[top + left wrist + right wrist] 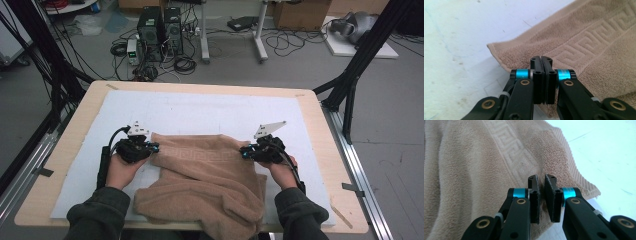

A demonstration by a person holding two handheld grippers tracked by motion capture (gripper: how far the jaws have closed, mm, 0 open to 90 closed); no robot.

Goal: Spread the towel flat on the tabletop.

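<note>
A tan towel [200, 175] with a Greek-key border lies rumpled on the white mat [200, 110], its near end bunched toward the table's front edge. My left gripper [156, 148] sits at the towel's far left corner, and in the left gripper view its jaws [541, 60] are pressed together on the towel [586, 37] edge. My right gripper [244, 151] is at the far right corner. In the right gripper view its jaws [540, 178] stand a sliver apart, pinching a fold of the towel [474, 170]. A hand holds each gripper.
The mat covers most of a light wooden table [200, 87]. Black frame posts [360, 65] rise at both far corners and a metal rail [362, 185] runs along the right side. Computer towers [160, 27] and cables sit on the floor beyond.
</note>
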